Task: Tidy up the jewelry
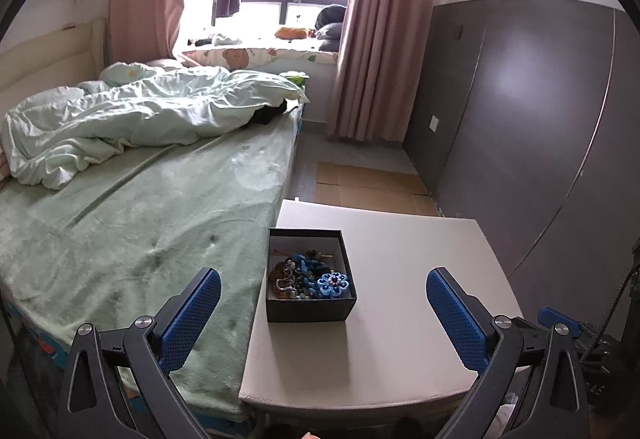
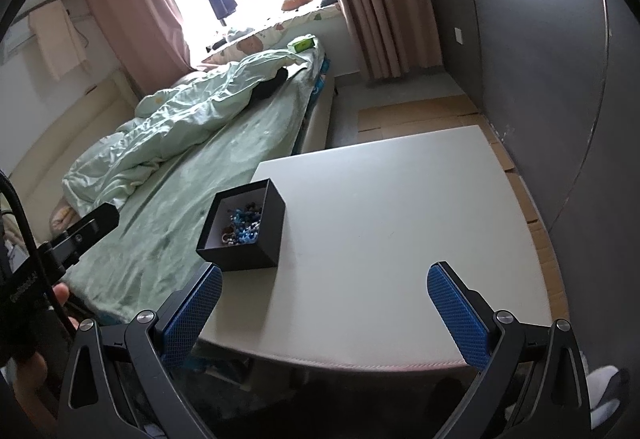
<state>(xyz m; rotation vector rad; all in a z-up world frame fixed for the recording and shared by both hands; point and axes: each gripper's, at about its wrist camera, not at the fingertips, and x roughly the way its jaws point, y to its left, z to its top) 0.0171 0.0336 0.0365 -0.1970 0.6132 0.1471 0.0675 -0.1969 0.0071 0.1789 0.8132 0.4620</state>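
Currently both my left gripper (image 1: pixel 323 287) and right gripper (image 2: pixel 325 281) gape wide, empty; tangled beaded jewelry (image 1: pixel 306 275) in black box (image 1: pixel 310 309) (light, slippery, snag-prone) — pinch blue flower brooch (image 1: pixel 333 282).

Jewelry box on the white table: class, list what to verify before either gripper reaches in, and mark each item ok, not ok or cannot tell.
1. Black jewelry box open, no lid on it: ok.
2. Jewelry visible inside, including the blue flower piece: ok.
3. Pieces untangled: not ok, they lie heaped together.
4. Left gripper open and empty: ok.
5. Right gripper open and empty: ok.
6. Bare space on the white table beside the box for sorting: ok.
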